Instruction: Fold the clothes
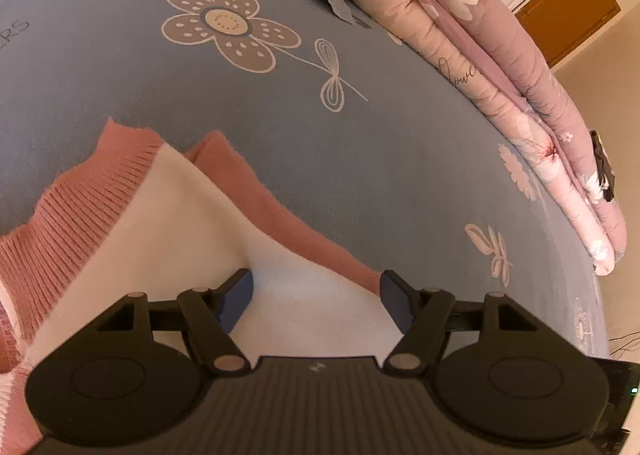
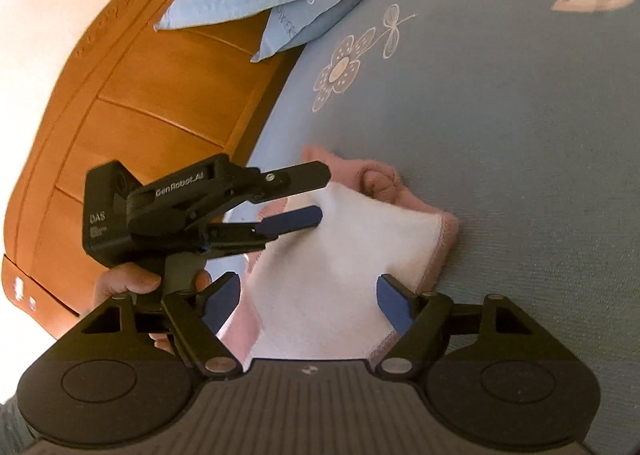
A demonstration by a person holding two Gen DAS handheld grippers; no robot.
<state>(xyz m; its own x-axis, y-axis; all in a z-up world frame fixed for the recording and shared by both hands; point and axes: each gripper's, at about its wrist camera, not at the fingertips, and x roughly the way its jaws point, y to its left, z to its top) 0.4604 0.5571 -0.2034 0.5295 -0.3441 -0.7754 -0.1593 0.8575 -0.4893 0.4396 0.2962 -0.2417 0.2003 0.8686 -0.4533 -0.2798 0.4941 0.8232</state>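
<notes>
Both grippers: left gripper [image 1: 316, 297] and right gripper [image 2: 308, 305] stand with jaws apart, pads clear of cloth, gripping nothing.
Garment: pink-and-white garment [image 2: 352, 239] lies part folded on the blue sheet [image 1: 380, 159], just under both.
Done: one fold seems laid.
Left: likely more folds, smoothing.
Far: quilt [image 1: 500, 67] along the bed's edge.

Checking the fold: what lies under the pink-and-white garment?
The blue flowered bedsheet shows all around the garment; whatever lies directly beneath it is covered.
</notes>
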